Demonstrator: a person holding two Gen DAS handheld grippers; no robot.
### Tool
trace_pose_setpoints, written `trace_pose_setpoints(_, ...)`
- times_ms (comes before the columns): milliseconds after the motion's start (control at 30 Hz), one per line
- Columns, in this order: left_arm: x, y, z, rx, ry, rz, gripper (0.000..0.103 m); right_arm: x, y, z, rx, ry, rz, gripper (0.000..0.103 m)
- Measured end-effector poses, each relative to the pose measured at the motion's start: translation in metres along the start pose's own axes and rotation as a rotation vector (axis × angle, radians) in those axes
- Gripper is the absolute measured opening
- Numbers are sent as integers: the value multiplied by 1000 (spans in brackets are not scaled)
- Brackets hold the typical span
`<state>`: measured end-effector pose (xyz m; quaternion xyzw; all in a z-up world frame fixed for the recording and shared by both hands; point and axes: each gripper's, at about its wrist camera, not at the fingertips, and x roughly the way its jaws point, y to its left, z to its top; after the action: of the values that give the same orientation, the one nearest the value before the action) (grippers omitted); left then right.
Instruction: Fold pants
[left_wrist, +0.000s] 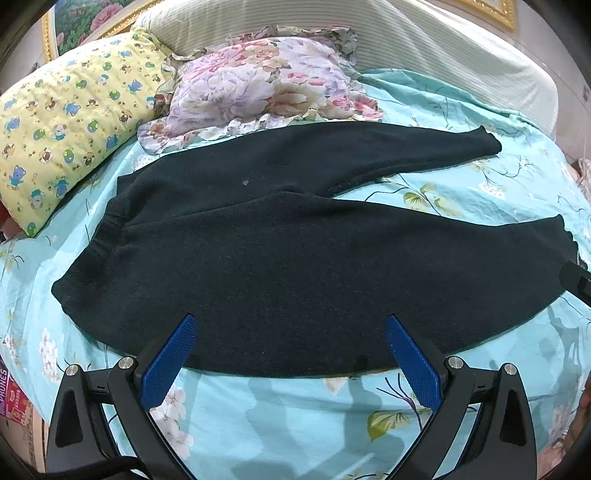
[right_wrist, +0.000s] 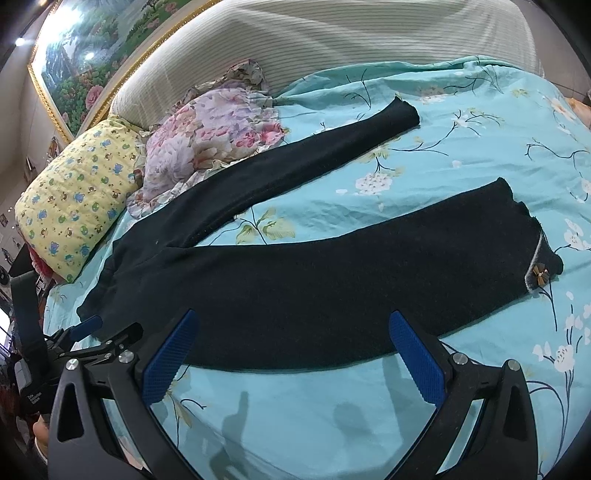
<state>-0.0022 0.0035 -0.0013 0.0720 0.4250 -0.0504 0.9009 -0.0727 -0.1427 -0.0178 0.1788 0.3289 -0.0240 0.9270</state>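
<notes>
**Both tongs wide over unfolded pants**

Nearest the lens, the left tongs (left_wrist: 290, 347) stand wide and hold nothing, their blue pads (left_wrist: 168, 360) splayed just over the near edge of the cloth. Under everything lies the bed (left_wrist: 295, 424), covered in a turquoise sheet with a flower print. Across its middle the dark pants (left_wrist: 295, 266) lie flat and unfolded, waistband toward 9 o'clock, the two legs spreading apart toward 2 and 3 o'clock. At 12 o'clock a striped headboard (left_wrist: 369, 33) rises behind, with a gold-framed flower painting (right_wrist: 92, 48) at 10 o'clock. A yellow cartoon-print pillow (left_wrist: 70, 122) sits at 10 o'clock, and beside it a ruffled floral pillow (left_wrist: 266, 81) touches the far leg. The right tongs (right_wrist: 293, 343) are likewise wide and hold nothing, above the near leg. A small bow ornament (right_wrist: 540, 277) marks the near leg's cuff at 3 o'clock.
</notes>
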Motion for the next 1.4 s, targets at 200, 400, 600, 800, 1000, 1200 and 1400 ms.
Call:
trace_pose_setpoints(200,1,1,-1,-9,2,-3,102,2,-2,0,3,8,0,103)
trace_pose_setpoints(400,2,2,-1,-9,5,-6,102,5,-2,-2,0,14,-1,103)
trace_pose_setpoints(600,3,2,-1,-14,6,-10,102,7,-2,-3,4,21,-3,103)
trace_pose_setpoints(800,2,0,0,-18,4,-20,102,7,-1,-3,6,22,-4,103)
trace_pose_setpoints(1000,2,0,1,-18,4,-23,102,7,-1,-3,7,22,-3,103)
trace_pose_setpoints(1200,3,-2,2,-17,5,-25,102,7,-1,-3,7,22,-3,103)
trace_pose_setpoints(1400,3,-3,2,-18,5,-24,102,7,-2,-3,7,24,-4,103)
